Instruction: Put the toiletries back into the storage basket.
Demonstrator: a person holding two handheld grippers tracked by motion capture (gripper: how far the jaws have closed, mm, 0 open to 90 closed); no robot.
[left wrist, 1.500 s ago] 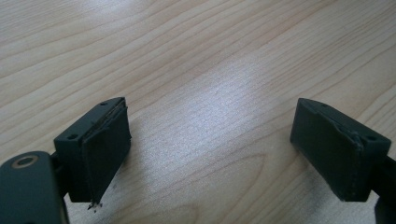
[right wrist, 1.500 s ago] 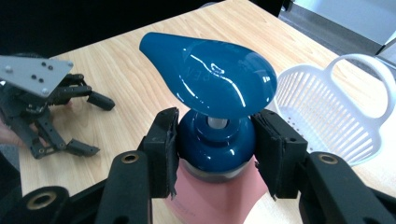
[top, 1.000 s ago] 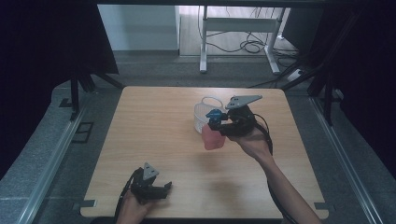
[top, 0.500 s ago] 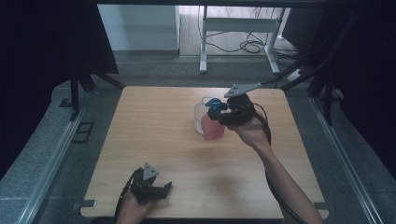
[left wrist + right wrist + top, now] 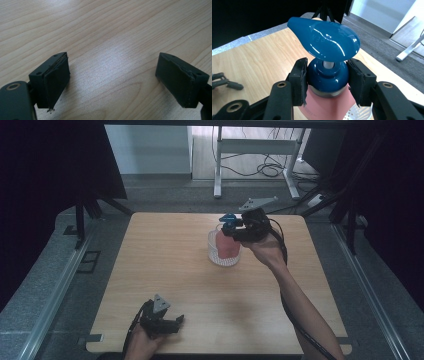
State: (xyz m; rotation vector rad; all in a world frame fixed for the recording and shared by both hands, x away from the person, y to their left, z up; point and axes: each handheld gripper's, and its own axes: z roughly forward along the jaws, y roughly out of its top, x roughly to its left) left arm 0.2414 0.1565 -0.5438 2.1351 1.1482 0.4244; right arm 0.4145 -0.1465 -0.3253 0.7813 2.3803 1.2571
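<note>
bottle (image 5: 229, 246) with a pink body and a blue pump top (image 5: 324, 41) sits in a white bowl with little holes (image 5: 222, 257), toward 1 o'clock from the middle of the wooden table (image 5: 165, 270). the right gripper (image 5: 239, 227) holds it by the neck — in the right gripper view the two black jaws press on both sides of the round blue collar (image 5: 327, 75) just under the pump top, and the pump's spout points to 10 o'clock in that view. a bit of the white bowl (image 5: 360, 113) peeks out at the bottom, under the pink body (image 5: 324, 107).

the left gripper (image 5: 165, 324) rests low on the table at about 7 o'clock, well apart from the bottle. in the left gripper view its jaws are spread wide — bare wood (image 5: 110, 57) lies between them.
</note>
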